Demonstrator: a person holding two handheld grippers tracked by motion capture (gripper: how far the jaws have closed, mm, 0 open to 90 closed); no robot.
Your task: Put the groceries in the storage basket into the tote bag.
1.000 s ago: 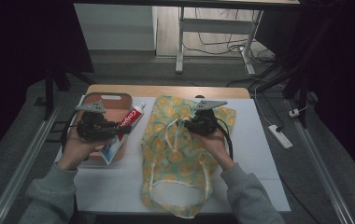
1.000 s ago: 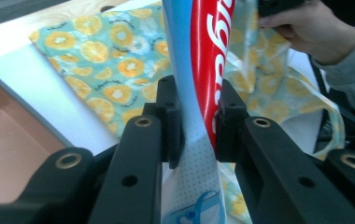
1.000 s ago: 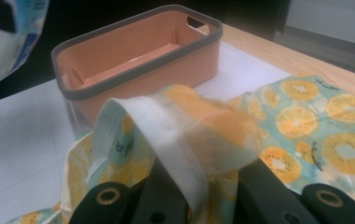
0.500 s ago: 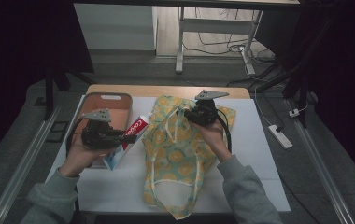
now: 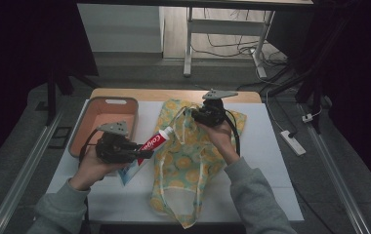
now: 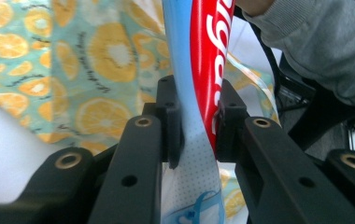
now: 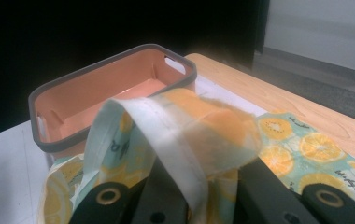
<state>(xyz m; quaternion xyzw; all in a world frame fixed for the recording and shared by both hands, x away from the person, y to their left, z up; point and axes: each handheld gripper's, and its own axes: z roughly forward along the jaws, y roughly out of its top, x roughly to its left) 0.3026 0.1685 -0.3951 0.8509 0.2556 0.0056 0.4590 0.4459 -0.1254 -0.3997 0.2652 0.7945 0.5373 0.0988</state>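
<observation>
The orange bin blocks the far left corner. Near the front edge, bare white table lies open right of the fruit-print bag.

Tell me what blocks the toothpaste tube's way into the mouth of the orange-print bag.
Nothing visible does. The left claw holds the toothpaste tube with its cap pointing at the bag's mouth, which the right claw lifts open by the bag's edge. The gap between cap and opening looks clear.

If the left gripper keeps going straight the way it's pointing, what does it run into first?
Probably the orange-print fabric bag: the left gripper, shut on the red-and-white toothpaste tube, points towards the bag's opening, which the right gripper holds up. Depth is unclear.
</observation>
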